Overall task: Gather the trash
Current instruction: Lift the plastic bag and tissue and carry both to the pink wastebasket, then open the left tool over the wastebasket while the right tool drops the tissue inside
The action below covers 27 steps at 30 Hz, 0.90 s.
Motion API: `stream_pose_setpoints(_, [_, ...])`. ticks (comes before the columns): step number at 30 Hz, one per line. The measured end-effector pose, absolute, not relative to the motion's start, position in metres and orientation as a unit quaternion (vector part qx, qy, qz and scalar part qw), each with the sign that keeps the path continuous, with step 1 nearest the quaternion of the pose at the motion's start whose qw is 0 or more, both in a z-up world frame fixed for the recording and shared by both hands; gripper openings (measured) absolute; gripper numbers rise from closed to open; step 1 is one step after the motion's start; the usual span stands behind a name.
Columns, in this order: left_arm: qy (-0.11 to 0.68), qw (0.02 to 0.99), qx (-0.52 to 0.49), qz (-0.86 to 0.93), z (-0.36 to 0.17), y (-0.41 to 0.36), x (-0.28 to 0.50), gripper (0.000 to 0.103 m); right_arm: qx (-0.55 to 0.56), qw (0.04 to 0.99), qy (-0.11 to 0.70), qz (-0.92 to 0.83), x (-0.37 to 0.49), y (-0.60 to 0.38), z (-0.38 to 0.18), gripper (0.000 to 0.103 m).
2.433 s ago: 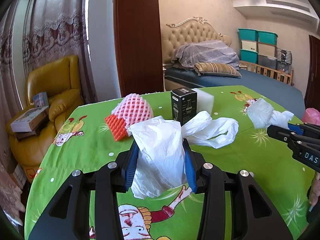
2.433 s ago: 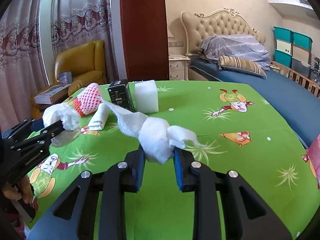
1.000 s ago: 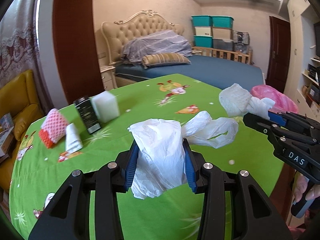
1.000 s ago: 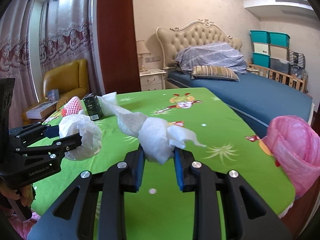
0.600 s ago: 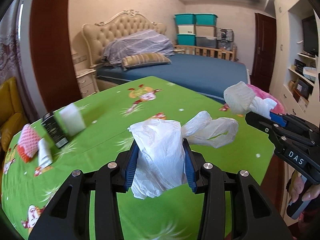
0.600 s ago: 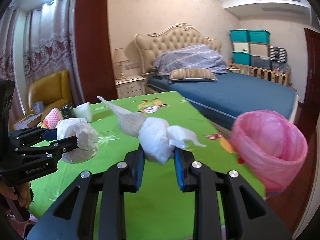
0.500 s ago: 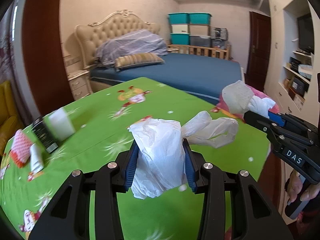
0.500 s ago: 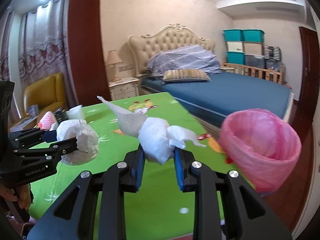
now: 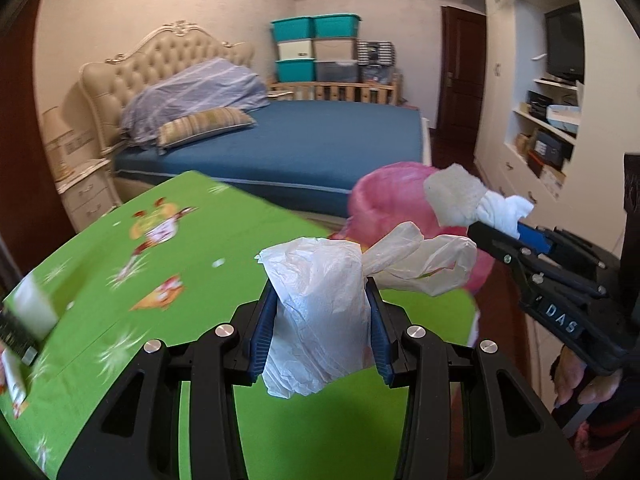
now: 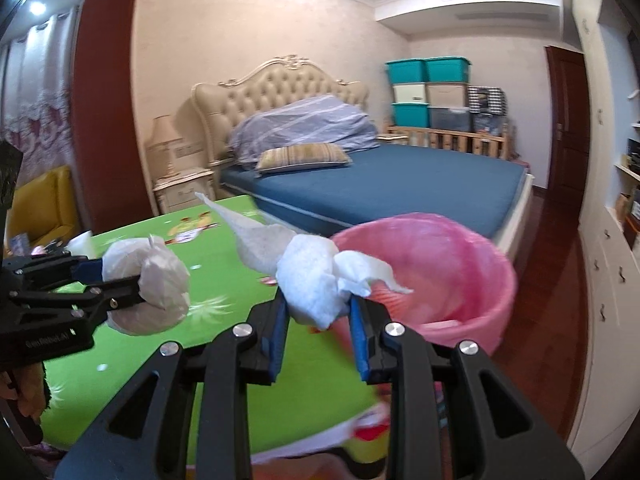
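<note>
While the desk (image 9: 168,312) with its green cartoon cloth fills the left of both views, a white block (image 9: 34,306) and a dark box (image 9: 14,338) sit blurred at its far left edge in the left camera; the left tongs (image 9: 320,334) are clenched on a crumpled white plastic bag (image 9: 320,304), whose knotted handles (image 9: 420,266) trail off to the right; beyond them, past the desk's edge, stands the bin lined with a pink bag (image 9: 384,196); further right the right tongs (image 9: 498,228) pinch a wad of white tissue (image 9: 456,198) in front of that bin. From the right camera, the left tongs (image 10: 120,280) show at the left, gripping the plastic bag (image 10: 150,286) above the desk (image 10: 224,264); the right tongs (image 10: 316,328) are clamped on the tissue (image 10: 308,276), its twisted tail pointing up and left; the bin (image 10: 480,256) sits just beyond and right of them, open mouth facing up; the blue bed (image 10: 380,180) lies behind.
</note>
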State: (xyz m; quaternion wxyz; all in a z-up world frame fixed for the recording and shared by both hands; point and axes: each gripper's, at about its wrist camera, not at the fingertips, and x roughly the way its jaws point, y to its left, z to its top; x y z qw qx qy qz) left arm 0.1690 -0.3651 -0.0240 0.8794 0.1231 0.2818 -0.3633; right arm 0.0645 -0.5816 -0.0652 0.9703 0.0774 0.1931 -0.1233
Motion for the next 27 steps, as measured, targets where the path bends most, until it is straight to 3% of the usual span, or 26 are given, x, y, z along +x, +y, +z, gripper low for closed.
stream_pose_setpoints(22, [0.324,0.845,0.056,-0.422,-0.026,-0.522,0.238,0.041,0.104,0.954,0.204,-0.194,0.111,-0.721,-0.082,0.031])
stream_pose_setpoints(23, [0.324,0.843,0.051,-0.427,-0.024,-0.528,0.241,0.046,0.102,0.954,0.205,-0.192,0.115,-0.724,-0.083,0.032])
stream_pose_setpoints(27, [0.308,0.838,0.042,-0.449,-0.014,-0.541,0.244,0.063,0.084,0.954,0.220,-0.187,0.132,-0.727,-0.095,0.053])
